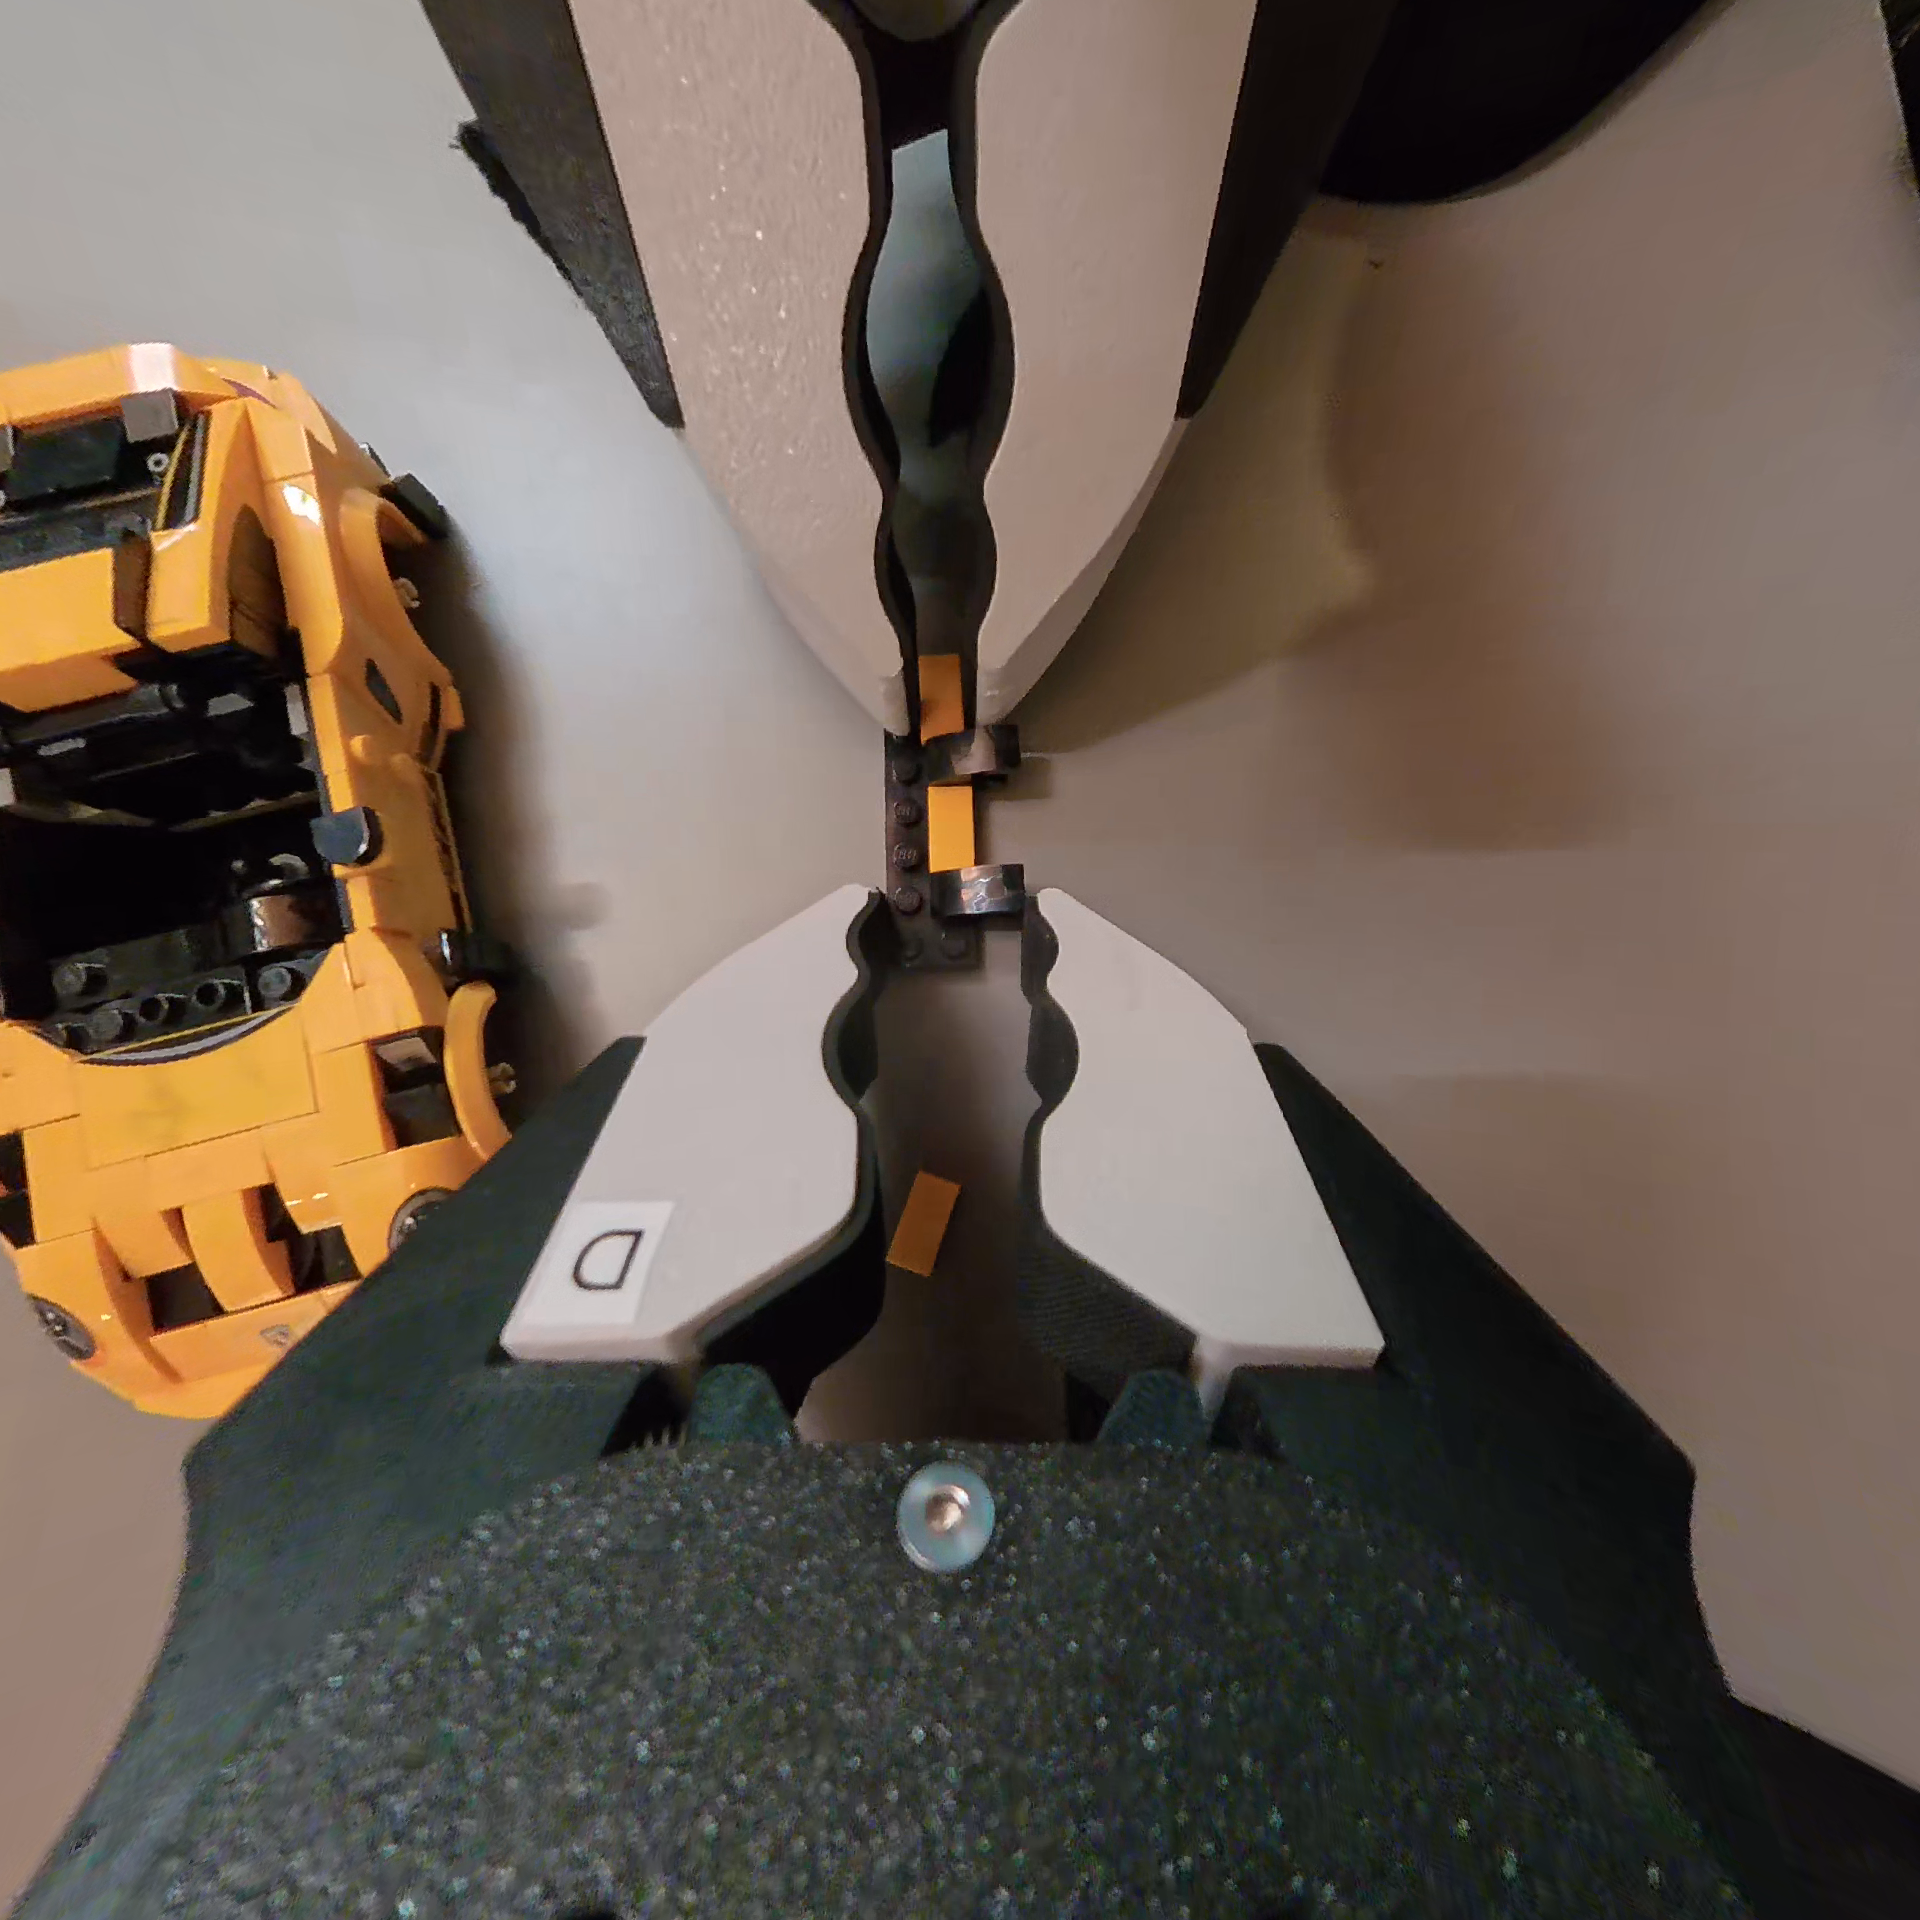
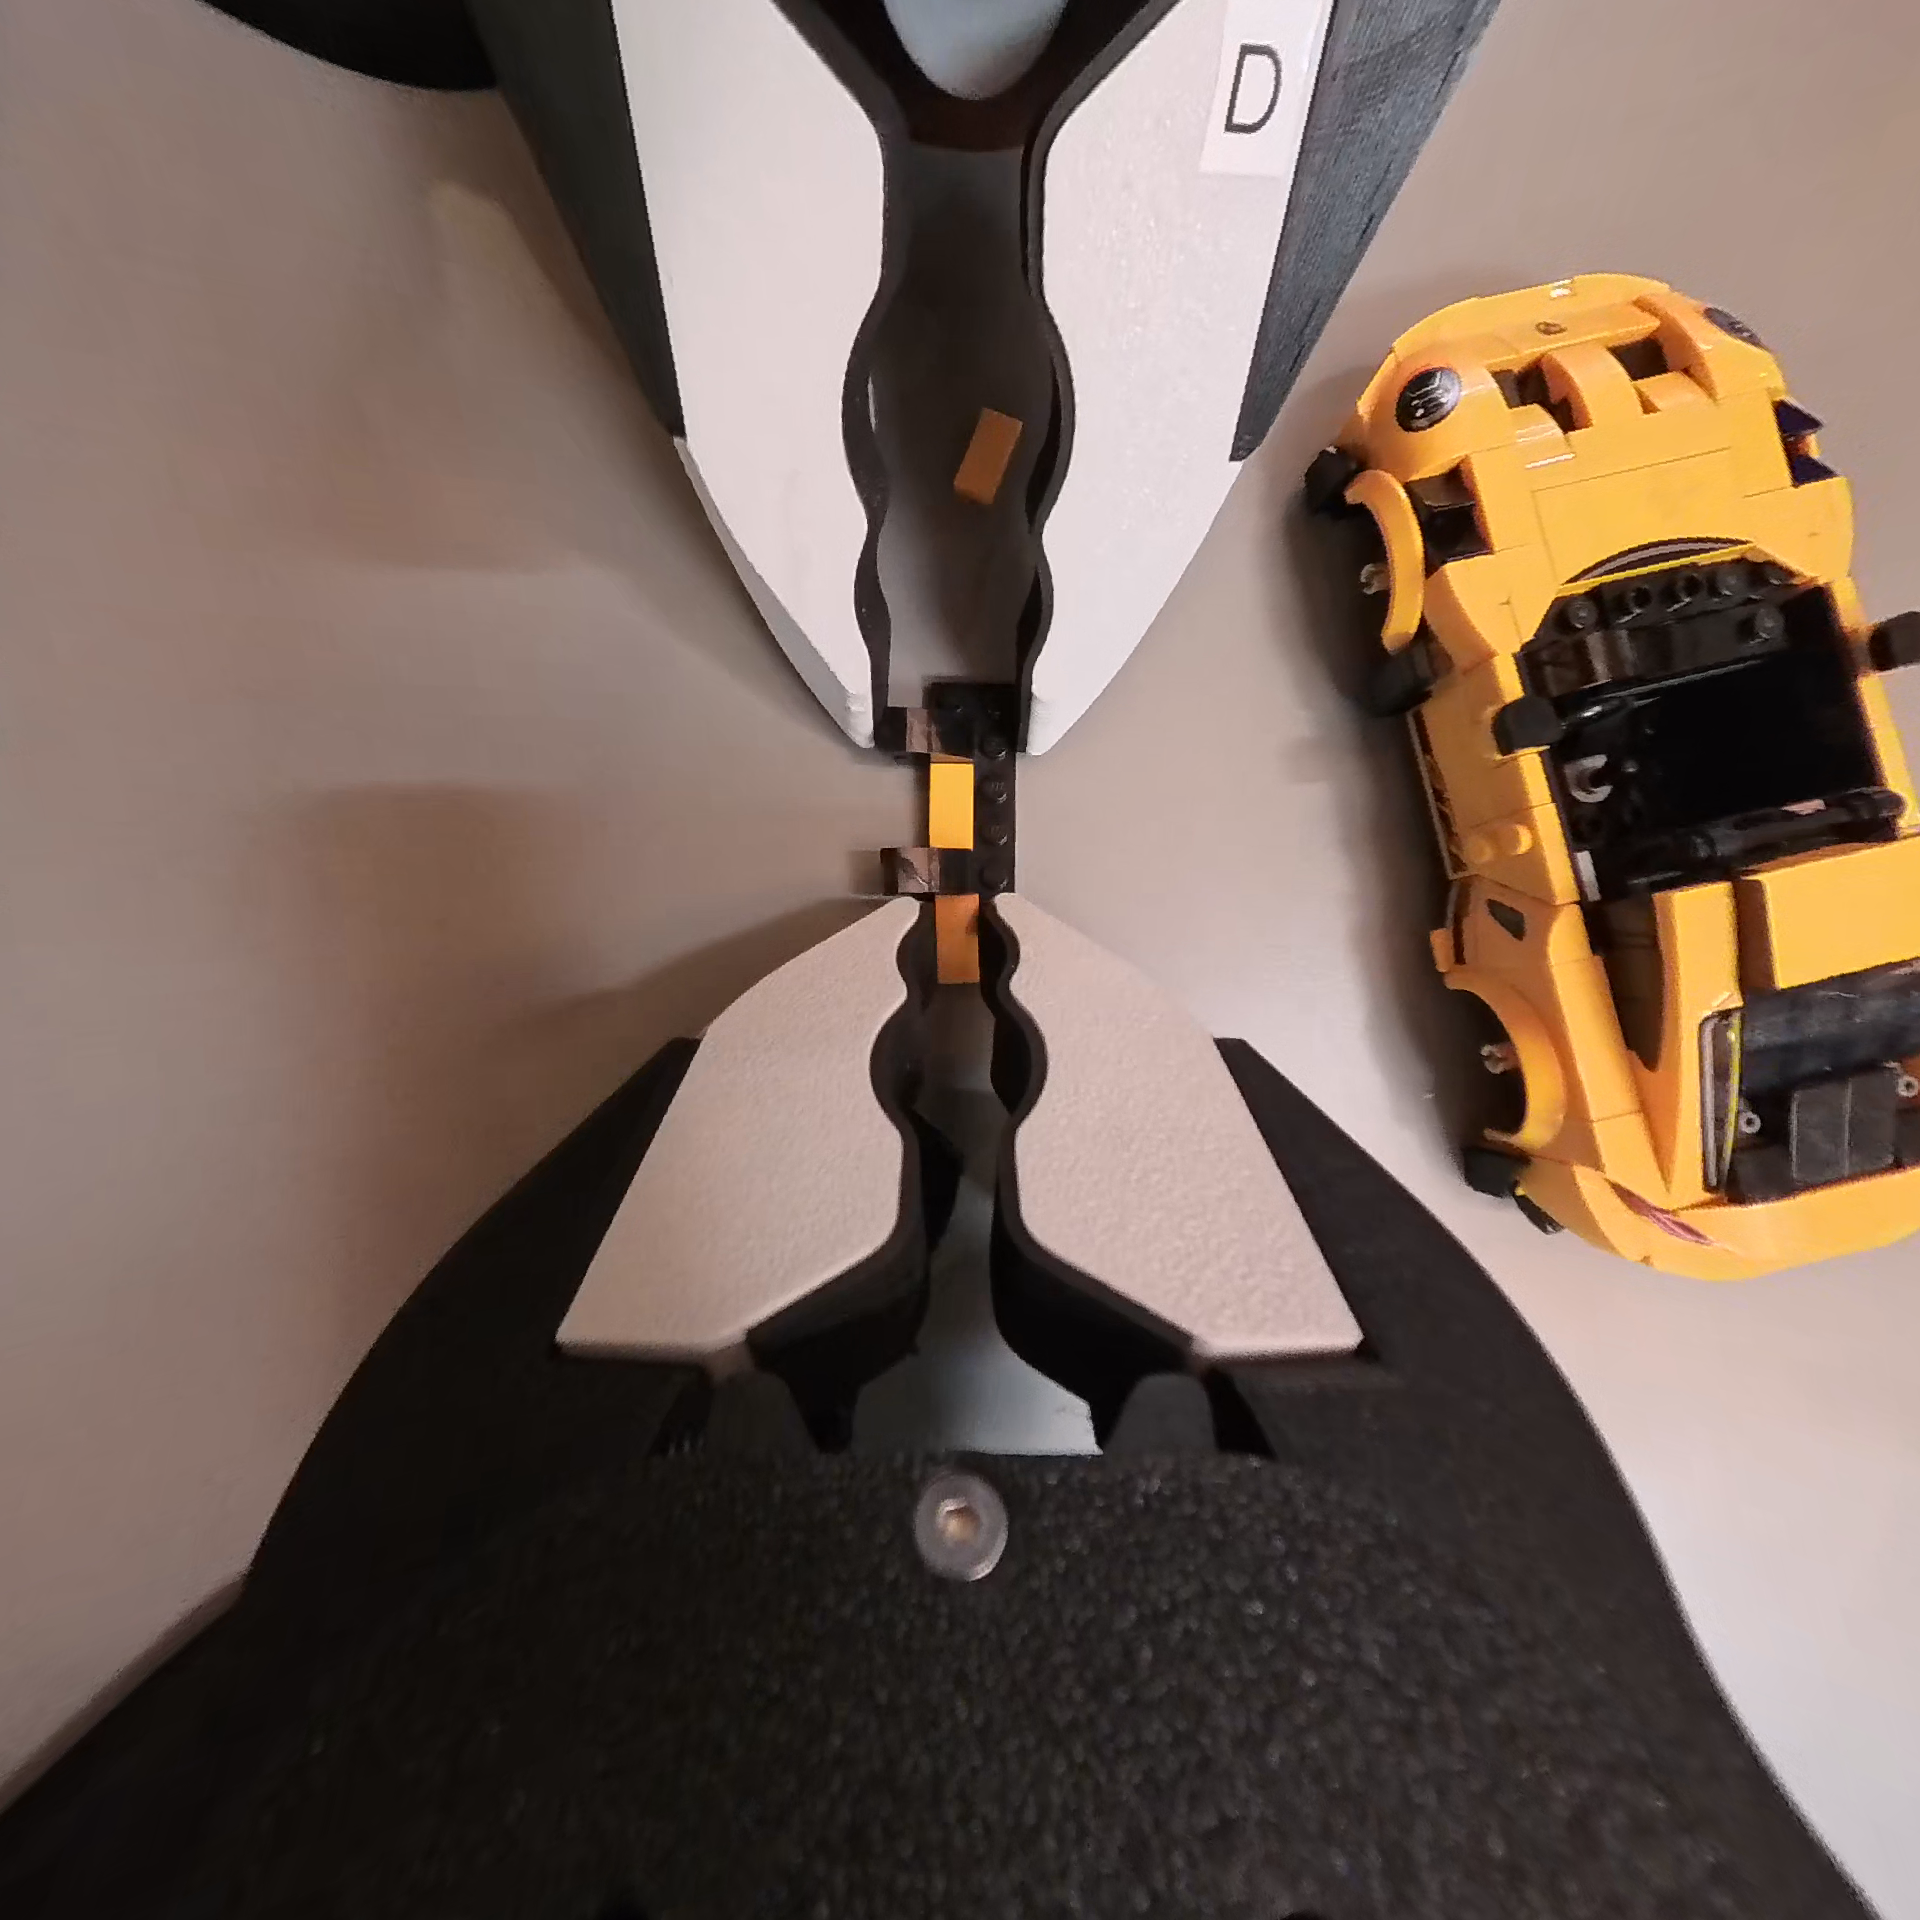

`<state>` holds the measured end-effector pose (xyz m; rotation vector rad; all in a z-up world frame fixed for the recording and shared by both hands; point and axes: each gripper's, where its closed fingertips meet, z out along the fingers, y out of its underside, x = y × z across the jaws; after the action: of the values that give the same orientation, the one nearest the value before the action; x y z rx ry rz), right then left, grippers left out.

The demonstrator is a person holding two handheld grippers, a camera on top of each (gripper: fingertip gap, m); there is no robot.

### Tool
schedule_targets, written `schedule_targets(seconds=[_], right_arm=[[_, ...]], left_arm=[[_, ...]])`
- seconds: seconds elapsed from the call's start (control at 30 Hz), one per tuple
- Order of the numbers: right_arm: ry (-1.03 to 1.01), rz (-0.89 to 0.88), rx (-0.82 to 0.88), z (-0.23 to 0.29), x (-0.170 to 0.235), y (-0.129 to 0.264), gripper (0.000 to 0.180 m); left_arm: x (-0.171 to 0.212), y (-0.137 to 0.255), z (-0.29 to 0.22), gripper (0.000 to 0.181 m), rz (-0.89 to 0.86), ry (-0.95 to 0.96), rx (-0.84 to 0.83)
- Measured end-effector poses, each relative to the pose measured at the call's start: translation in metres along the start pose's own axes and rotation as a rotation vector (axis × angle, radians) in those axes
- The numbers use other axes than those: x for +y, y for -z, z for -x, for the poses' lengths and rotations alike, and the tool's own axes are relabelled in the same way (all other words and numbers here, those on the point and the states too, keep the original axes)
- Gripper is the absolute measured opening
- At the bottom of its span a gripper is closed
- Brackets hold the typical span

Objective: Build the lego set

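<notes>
Presently on the pale table [image 1: 1558,623]: two hand-held grippers meeting nose to nose over a small lego sub-assembly, with a larger model parked to one side.

Item one, the sub-assembly [image 1: 928,831]: a narrow black studded plate carrying orange tiles along one edge and two glossy black curved pieces sticking out sideways, one near each end. It spans the gap between the two tools.

Item two, the left gripper [image 1: 945,940]: white fingers with black wavy pads, a white sticker on one finger. Its jaws stand apart with clear space between them; the wider end of the black plate sits at the tips, against one pad. Whether the other pad touches it cannot be told.

Item three, the right gripper [image 2: 951,940]: same make, no sticker. Its jaws are drawn close together and pinch the orange-tiled end of the sub-assembly between the fingertips.

Item four, a loose orange tile [image 1: 922,1224]: lying flat on the table, tilted, seen between the left gripper's fingers, well back from the tips.

Item five, the orange lego car [image 2: 1662,769]: partly built, orange bodywork with a black interior left open on top. It rests on the table off to the side of both grippers, apart from them and from the sub-assembly, lengthwise roughly parallel to the line of the tools.
</notes>
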<state>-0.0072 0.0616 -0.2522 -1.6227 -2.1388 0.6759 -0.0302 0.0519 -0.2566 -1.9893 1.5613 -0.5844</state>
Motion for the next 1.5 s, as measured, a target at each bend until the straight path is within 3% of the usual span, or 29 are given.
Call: schedule_targets(seconds=[0.67,1.5], right_arm=[[0.002,-0.021,-0.028,0.0020,0.0025,0.0084,0.012],[-0.003,0.022,-0.065,0.0016,-0.0022,0.0002,0.003]], left_arm=[[0.0007,0.0006,-0.0004,0.025,-0.020,0.027,-0.013],[0.0003,0.0003,-0.0005,0.025,-0.029,0.034,-0.011]])
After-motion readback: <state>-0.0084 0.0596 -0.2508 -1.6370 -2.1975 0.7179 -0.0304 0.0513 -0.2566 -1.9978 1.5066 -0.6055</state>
